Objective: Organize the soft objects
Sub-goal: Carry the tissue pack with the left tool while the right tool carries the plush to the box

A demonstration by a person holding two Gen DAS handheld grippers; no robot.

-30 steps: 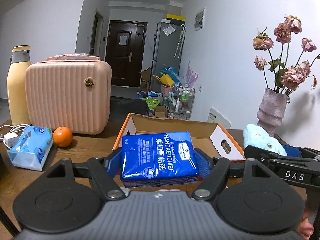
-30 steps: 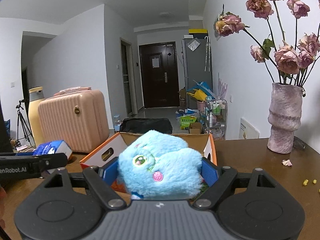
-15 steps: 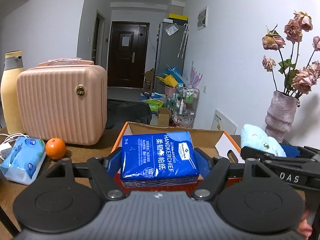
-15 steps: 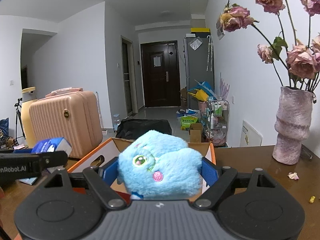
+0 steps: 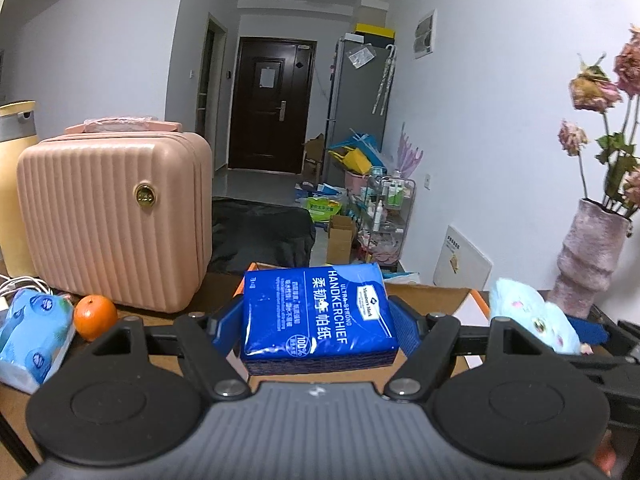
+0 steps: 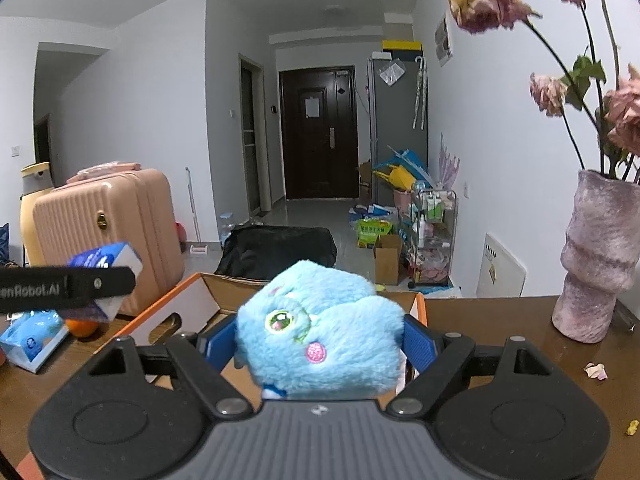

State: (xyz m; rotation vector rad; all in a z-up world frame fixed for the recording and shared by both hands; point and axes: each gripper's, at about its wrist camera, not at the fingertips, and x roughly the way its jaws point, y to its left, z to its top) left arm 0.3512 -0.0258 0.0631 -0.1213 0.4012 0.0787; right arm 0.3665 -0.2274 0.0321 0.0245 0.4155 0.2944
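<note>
Wooden desk (image 6: 500, 320) facing a hallway door (image 6: 318, 132); left gripper (image 5: 316, 320) pinches a handkerchief pack (image 5: 316, 312), right gripper (image 6: 320, 344) clamps a blue plush (image 6: 320, 340), above the box (image 6: 192, 304)

Glossy blue plastic-wrapped handkerchief pack (image 5: 318, 316); fluffy light-blue plush toy (image 6: 320, 328); matt brown cardboard box (image 6: 192, 312); smooth wooden counter (image 6: 500, 320).
</note>
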